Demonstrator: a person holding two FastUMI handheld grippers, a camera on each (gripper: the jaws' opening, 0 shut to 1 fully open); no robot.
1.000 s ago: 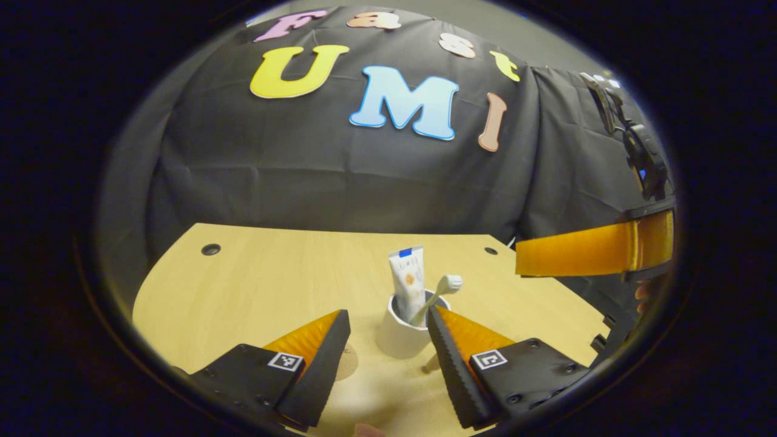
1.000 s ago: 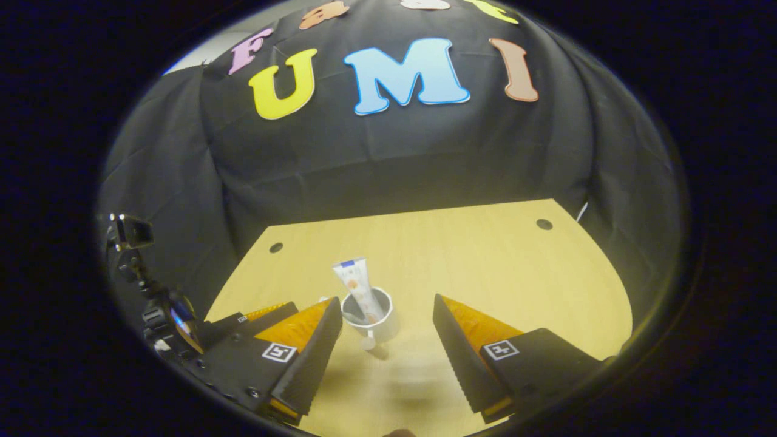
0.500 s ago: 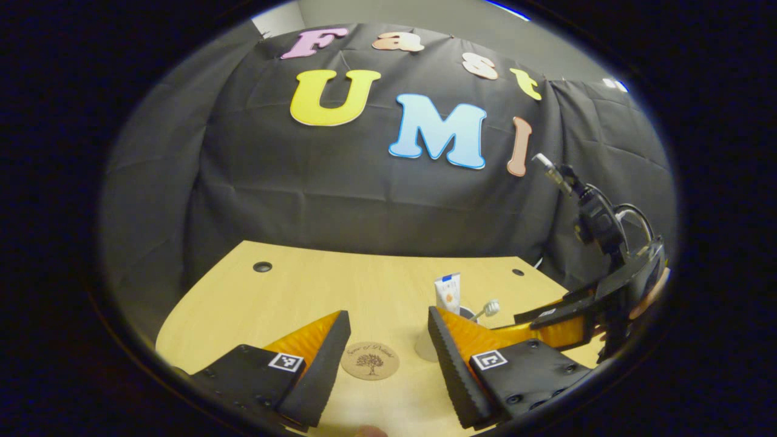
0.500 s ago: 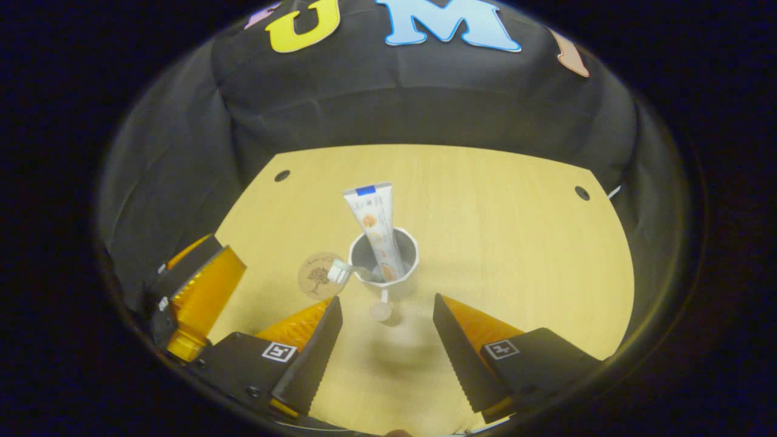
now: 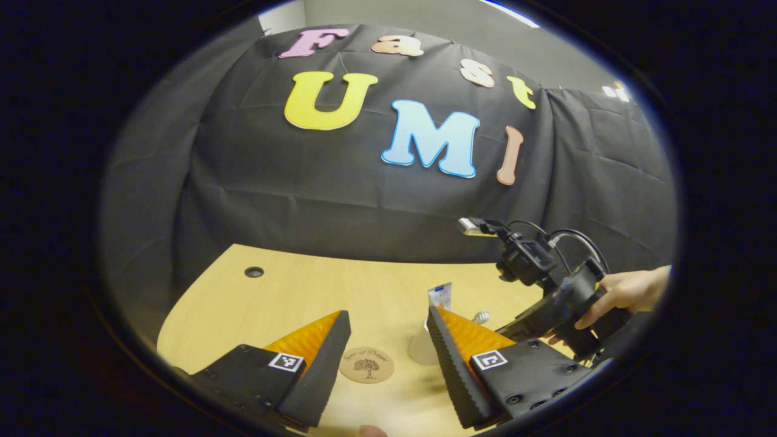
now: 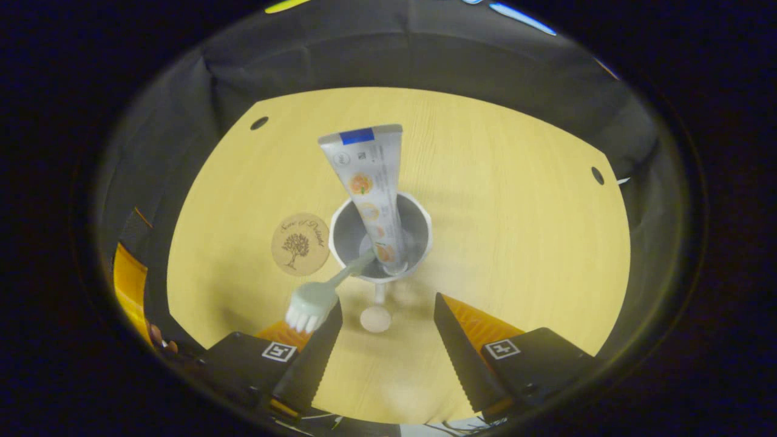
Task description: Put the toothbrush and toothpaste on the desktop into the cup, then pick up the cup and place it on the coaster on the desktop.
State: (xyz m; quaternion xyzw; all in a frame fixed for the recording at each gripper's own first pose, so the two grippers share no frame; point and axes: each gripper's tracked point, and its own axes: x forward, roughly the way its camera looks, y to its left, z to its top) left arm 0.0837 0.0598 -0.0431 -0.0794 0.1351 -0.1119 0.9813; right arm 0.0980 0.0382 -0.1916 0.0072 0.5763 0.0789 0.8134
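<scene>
pale wood-grain laminate makes up the counter (image 6: 516, 243), a broad top with a curved near edge, round cable holes near its far corners, and wide bare room to the right of the cup and behind it. black creased cloth (image 5: 340, 200) hangs as the wall behind the counter's far edge.

the left gripper (image 5: 388, 364) has its jaws wide apart with nothing between them; in the left gripper view the coaster lies in the gap between its ribbed, wedge-shaped fingers, well below them. the right gripper (image 6: 387, 358) is also spread wide and grips nothing; it looks steeply down on the cup from above, and the toothbrush head sits just over its left finger in the picture, though whether they touch cannot be told. in the left gripper view a hand (image 5: 619, 297) holds that right gripper's handle at the right, above the cup.

the white cup (image 6: 381, 237) stands upright on the bare counter just beside the coaster, not on it. the toothpaste (image 6: 370, 182), a flat-crimped tube, stands cap-down inside the cup. the round cork-like coaster (image 6: 300, 244) bears a tree print. the toothbrush (image 6: 325, 291) leans out over the cup's near rim, bristles up.
</scene>
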